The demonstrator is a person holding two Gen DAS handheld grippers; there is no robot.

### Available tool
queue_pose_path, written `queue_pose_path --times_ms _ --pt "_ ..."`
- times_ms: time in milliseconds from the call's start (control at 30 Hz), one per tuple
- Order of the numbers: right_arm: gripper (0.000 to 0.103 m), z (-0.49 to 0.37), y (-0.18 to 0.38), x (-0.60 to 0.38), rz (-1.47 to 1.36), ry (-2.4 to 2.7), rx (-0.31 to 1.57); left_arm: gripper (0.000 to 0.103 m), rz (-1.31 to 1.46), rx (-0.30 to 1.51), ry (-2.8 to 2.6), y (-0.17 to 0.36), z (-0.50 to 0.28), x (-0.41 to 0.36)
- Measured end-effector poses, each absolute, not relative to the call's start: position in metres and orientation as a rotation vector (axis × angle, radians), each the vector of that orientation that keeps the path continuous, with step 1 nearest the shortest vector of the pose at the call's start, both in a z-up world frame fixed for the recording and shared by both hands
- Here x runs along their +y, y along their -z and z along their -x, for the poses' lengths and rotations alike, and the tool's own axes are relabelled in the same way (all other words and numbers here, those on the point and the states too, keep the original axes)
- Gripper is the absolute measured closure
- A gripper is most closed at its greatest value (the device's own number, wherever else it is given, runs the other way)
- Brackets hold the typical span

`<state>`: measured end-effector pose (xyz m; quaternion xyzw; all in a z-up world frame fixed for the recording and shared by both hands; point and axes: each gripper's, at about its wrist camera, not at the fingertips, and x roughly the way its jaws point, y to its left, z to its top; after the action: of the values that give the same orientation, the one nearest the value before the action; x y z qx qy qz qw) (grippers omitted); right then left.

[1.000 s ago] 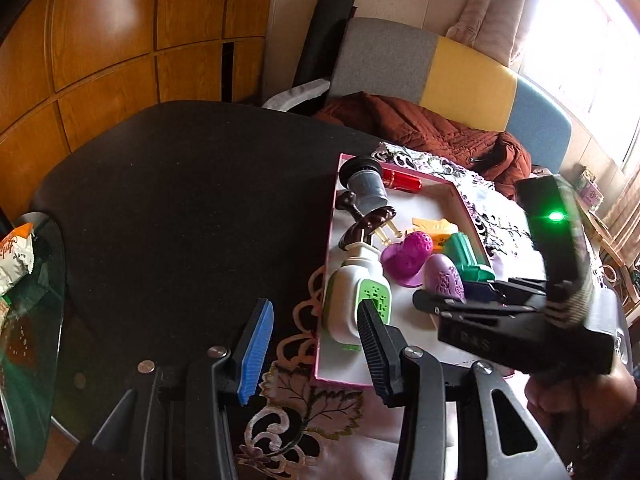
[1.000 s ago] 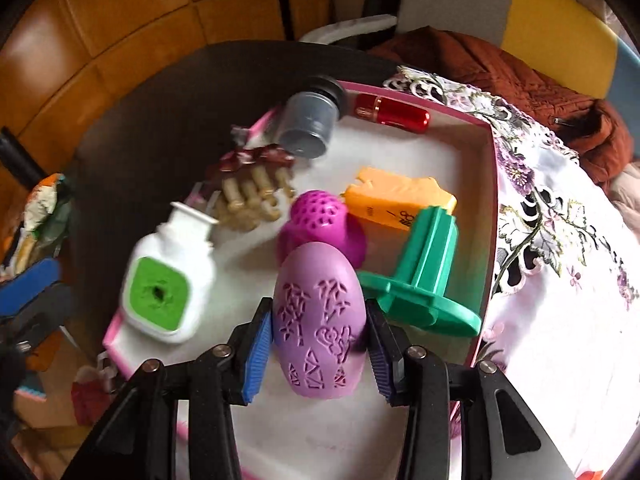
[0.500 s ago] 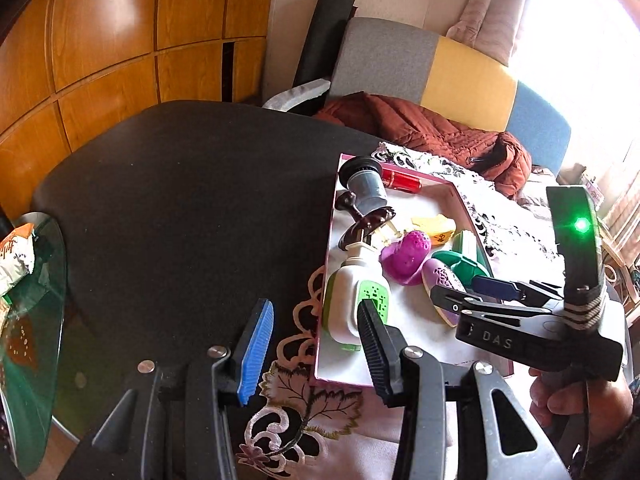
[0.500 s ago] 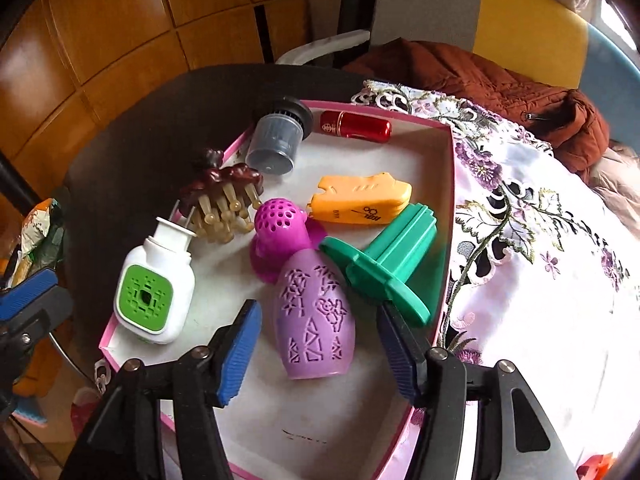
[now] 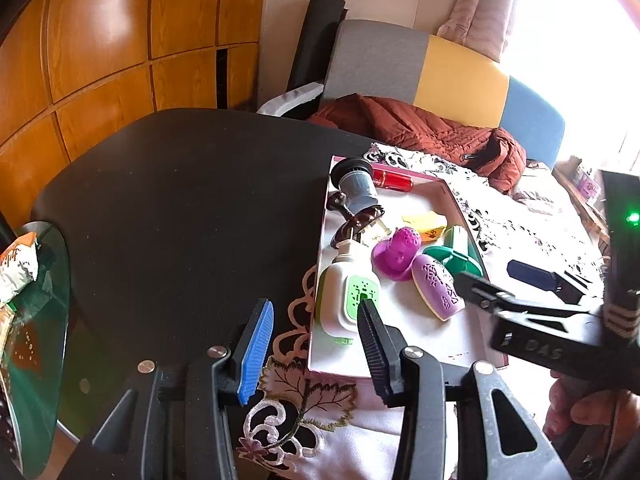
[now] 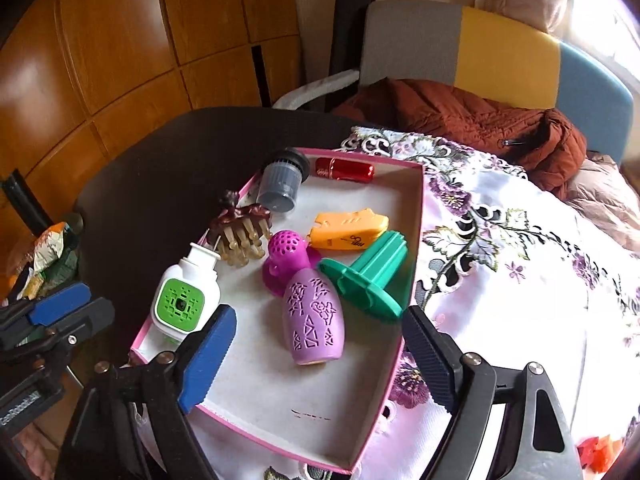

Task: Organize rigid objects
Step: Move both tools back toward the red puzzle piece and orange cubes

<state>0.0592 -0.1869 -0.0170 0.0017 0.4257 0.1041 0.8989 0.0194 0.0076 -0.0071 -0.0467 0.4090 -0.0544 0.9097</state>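
Moved: my right tongs [image 6: 316,356] let go of the purple egg [image 6: 314,320]; jaws opening, clear of it.
Left tongs [image 5: 316,344]: parted, empty, waiting beside the tray [image 6: 416,216].
Egg: lying in the tray, against the green spool [image 6: 372,276], packed with the rest.

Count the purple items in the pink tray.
2. The lilac egg-shaped piece lies near the tray's front, ahead of the opening right gripper. The magenta perforated dome sits just behind it. Nothing obviously hides more.
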Motion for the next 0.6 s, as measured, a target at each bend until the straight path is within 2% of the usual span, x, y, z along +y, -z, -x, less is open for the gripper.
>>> queue_pose_path --times_ms 167,600 --pt "0.005 -0.046 0.006 -0.208 -0.021 -0.181 0.845 0.059 0.082 0.831 0.125 0.003 -0.016 0.003" --pt "0.003 -0.01 -0.006 -0.344 -0.089 0.082 0.845 0.059 0.028 0.831 0.167 0.0 -0.013 -0.021"
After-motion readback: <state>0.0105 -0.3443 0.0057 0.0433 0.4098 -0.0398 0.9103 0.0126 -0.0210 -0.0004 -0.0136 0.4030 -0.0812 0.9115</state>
